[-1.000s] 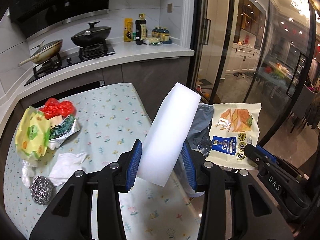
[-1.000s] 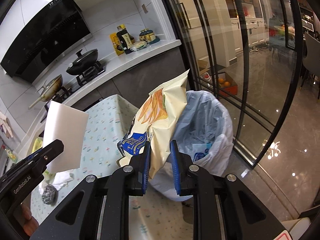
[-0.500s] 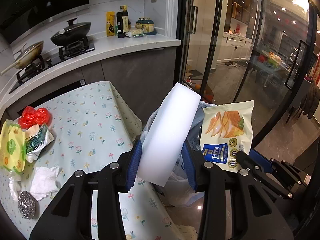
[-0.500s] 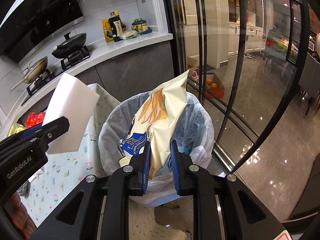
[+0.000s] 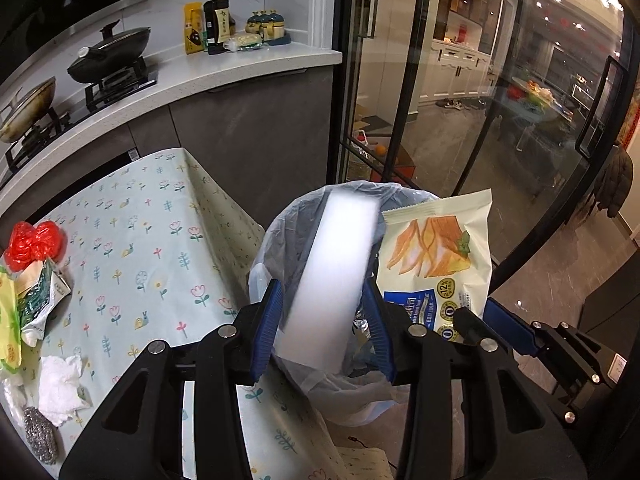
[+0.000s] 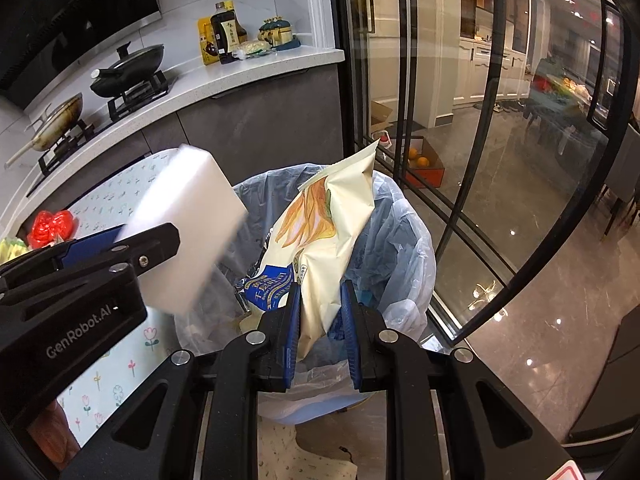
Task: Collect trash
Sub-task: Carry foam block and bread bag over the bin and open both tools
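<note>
My left gripper (image 5: 322, 300) is shut on a white foam block (image 5: 332, 276), which stands up tilted over the mouth of a bin lined with a pale blue bag (image 5: 280, 236). Just to its right, my right gripper (image 6: 320, 304) is shut on a cream snack bag (image 6: 332, 232) with an orange picture and a blue label. That bag also hangs above the bin (image 6: 404, 248). In the right wrist view the foam block (image 6: 184, 240) and the left gripper (image 6: 148, 236) show at the left. The left wrist view has the snack bag (image 5: 436, 252) at the right.
A table with a flowered cloth (image 5: 132, 232) lies left of the bin. At its left edge are a red bag (image 5: 34, 240), a green-and-white wrapper (image 5: 40, 300), a white tissue (image 5: 60, 384) and a steel scourer (image 5: 40, 434). Glass doors (image 5: 440, 100) stand behind the bin.
Both grippers have swung right and down, away from the table. The bin, at first half hidden, now lies beneath the foam block and the snack bag. Both grips are unchanged.
</note>
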{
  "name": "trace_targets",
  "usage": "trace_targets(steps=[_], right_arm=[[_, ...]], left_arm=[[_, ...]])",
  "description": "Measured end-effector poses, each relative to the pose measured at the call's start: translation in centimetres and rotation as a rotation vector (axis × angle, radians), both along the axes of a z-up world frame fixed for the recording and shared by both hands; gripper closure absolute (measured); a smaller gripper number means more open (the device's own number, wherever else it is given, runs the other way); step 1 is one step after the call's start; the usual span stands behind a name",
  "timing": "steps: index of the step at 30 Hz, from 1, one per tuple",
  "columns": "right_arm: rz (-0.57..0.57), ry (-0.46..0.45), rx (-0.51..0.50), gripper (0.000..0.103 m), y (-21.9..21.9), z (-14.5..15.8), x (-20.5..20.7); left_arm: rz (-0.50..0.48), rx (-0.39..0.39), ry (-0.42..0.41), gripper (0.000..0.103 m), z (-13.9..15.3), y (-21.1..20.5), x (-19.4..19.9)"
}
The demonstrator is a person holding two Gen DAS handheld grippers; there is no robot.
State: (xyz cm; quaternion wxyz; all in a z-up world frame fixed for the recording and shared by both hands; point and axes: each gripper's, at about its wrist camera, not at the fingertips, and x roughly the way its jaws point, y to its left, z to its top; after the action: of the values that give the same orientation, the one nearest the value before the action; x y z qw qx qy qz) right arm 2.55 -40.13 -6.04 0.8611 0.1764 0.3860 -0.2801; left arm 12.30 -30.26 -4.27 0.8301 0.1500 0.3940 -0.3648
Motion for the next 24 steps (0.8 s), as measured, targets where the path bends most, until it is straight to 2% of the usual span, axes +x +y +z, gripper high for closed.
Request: trace_targets(steps=[4,6,8,11,16,20,24], right_arm=[[-0.007,0.011,-0.001,0.079,-0.2,-0.2,0.3],[-0.015,0.005,-0.003,0.079,-0.3,-0.2,0.3],[-0.020,0.003,-0.005,0.076,-0.3,-0.2,0.4],[-0.020,-0.001,-0.008,0.073,-0.1,-0.1,0.4],[-0.018,-0.015,-0.019,0.067,0.3,0.4,0.3],[-0.010,-0.032,-0.016,0.064,1.1,1.1,0.0],[0.003,-0.052,-0.017,0.060,2.6,1.9,-0.4]], left_arm=[[-0.013,0.006,0.006,0.059,-0.3,-0.6,0.0],[-0.010,0.004,0.002,0.051,-0.3,-0.7,0.0],[0.005,-0.003,-0.004,0.036,-0.2,-0.5,0.1],[0.026,-0.011,-0.003,0.030,0.0,0.0,0.5],[0.065,-0.023,-0.009,0.029,0.7,1.4,1.1],[0.103,-0.041,-0.018,0.023,1.4,3.0,1.4],[0.131,-0.052,-0.038,0.022,2.2,5.0,1.3]])
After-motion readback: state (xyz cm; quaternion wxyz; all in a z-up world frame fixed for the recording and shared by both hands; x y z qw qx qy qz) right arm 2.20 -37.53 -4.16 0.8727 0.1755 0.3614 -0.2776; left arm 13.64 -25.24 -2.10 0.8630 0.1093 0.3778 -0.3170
